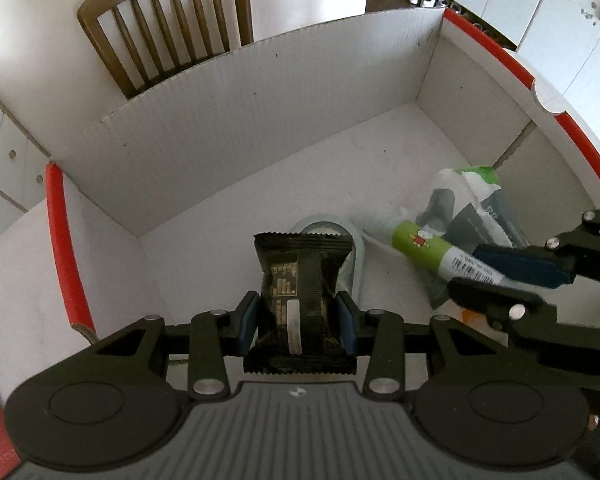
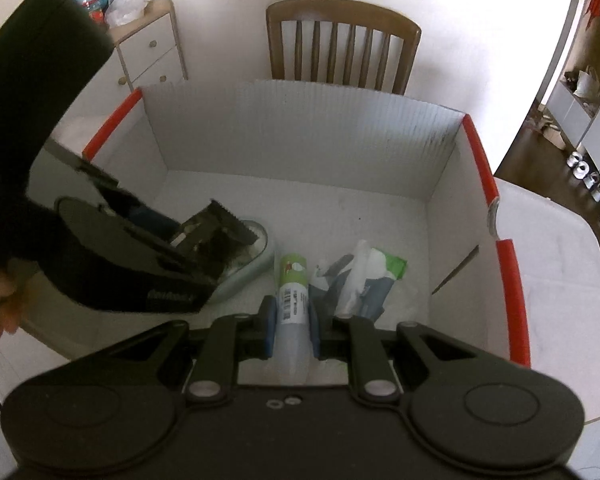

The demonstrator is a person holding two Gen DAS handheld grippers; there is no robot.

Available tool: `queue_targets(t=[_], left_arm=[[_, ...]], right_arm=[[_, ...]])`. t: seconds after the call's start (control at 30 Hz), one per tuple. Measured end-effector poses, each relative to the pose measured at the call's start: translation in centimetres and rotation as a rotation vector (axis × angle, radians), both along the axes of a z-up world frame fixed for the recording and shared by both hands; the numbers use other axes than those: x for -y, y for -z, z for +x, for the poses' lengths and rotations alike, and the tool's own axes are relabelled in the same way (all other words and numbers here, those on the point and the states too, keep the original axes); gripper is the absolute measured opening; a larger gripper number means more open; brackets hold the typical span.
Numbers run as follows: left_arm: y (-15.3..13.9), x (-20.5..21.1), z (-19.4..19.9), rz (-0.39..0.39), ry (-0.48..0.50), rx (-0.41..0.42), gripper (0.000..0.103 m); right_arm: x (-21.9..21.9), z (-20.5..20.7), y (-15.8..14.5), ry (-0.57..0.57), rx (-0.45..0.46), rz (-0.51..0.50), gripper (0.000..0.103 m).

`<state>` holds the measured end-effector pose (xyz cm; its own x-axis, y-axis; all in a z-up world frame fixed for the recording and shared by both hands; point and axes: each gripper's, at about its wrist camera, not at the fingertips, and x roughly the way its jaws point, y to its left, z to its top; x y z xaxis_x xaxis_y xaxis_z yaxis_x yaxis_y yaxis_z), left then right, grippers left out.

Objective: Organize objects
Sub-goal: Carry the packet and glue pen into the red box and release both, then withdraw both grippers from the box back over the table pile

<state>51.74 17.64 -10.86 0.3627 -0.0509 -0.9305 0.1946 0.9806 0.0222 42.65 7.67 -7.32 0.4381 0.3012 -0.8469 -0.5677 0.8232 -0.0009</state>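
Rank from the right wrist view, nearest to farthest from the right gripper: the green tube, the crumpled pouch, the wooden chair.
1. Green tube: between the right gripper fingers.
2. Crumpled pouch: just right, on the box floor.
3. Wooden chair: beyond the box's back wall.

I am working in a home's dining area: a wooden slat-back chair (image 2: 342,42) stands against the far white wall, a small white drawer unit (image 2: 150,50) at far left, white cupboards (image 1: 540,8) far right.

Black linkage tongs (image 1: 298,322), blue pads, silver rivets; seemingly dark sleeve (image 2: 32,80).
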Motion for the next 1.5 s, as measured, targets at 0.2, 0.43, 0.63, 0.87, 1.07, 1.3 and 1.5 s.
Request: queue_targets(t=[0.2,0.43,0.63,0.87,1.07,1.3,1.5], left_arm=[[0.0,0.0,-0.2,-0.002,-0.007,0.010,0.051],[-1.2,0.0,-0.9,-0.018,-0.026,0.069,0.058],[-3.4,0.3,-2.4,-0.017,-0.056,0.118,0.063],[-6.3,0.8,-5.3,-0.017,-0.075,0.174,0.063],[-8.7,1.5,-7.9,-0.023,-0.084,0.216,0.063],[-10.9,3.1,-11.3,-0.039,-0.068,0.253,0.063],[-11.7,4.3,-14.2,-0.055,-0.062,0.269,0.067]], right_arm=[[0.0,-0.1,-0.3,-0.021,-0.002,0.012,0.030],[0.6,-0.5,-1.7,-0.034,0.026,0.045,0.038],[1.7,-1.9,-3.6,-0.035,0.049,0.072,0.039],[3.7,-3.5,-6.2,-0.034,0.077,0.108,0.043],[5.3,-5.6,-7.8,-0.027,0.113,0.117,0.051],[7.4,-7.5,-9.5,-0.010,0.140,0.147,0.058],[8.8,-9.0,-10.1,-0.010,0.146,0.172,0.064]])
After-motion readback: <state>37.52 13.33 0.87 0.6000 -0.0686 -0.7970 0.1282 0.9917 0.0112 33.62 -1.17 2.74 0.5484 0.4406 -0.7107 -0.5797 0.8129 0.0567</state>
